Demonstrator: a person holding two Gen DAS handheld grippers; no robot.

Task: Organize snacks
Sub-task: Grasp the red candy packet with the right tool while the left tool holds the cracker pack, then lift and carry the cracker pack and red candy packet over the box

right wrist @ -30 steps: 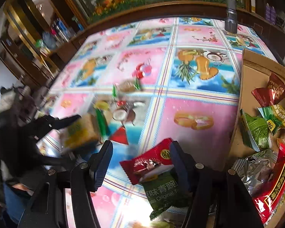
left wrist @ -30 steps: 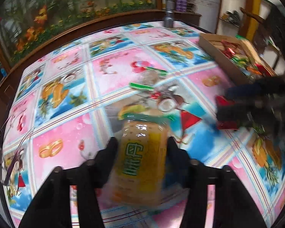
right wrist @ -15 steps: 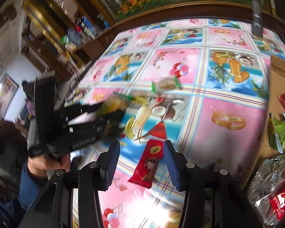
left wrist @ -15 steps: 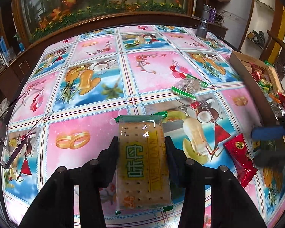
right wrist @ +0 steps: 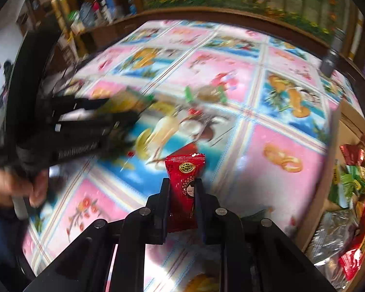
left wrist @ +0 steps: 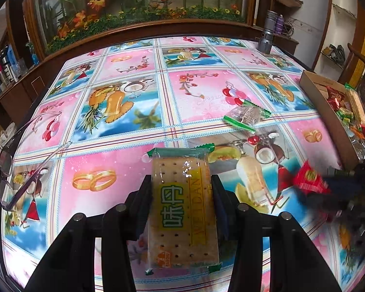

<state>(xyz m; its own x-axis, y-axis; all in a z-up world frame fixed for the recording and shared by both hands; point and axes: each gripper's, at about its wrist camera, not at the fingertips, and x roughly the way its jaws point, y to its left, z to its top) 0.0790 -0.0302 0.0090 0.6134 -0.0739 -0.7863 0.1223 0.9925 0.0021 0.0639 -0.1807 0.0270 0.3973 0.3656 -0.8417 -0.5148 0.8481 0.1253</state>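
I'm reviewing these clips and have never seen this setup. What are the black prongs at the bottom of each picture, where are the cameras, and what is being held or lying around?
No robot here: a person holds two handheld grippers, each carrying a camera looking along its two black fingers. The left gripper is clamped on a cracker packet. The right gripper is clamped on a red candy packet. On the patterned tablecloth lie a clear green-edged snack packet and eyeglasses. A cardboard box at the right edge holds more snacks.

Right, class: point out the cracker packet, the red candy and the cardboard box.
cracker packet (left wrist: 182, 209), left wrist view, green label.
red candy (right wrist: 185, 189), right wrist view, wrapper front.
cardboard box (left wrist: 328, 114), left wrist view, near wall.
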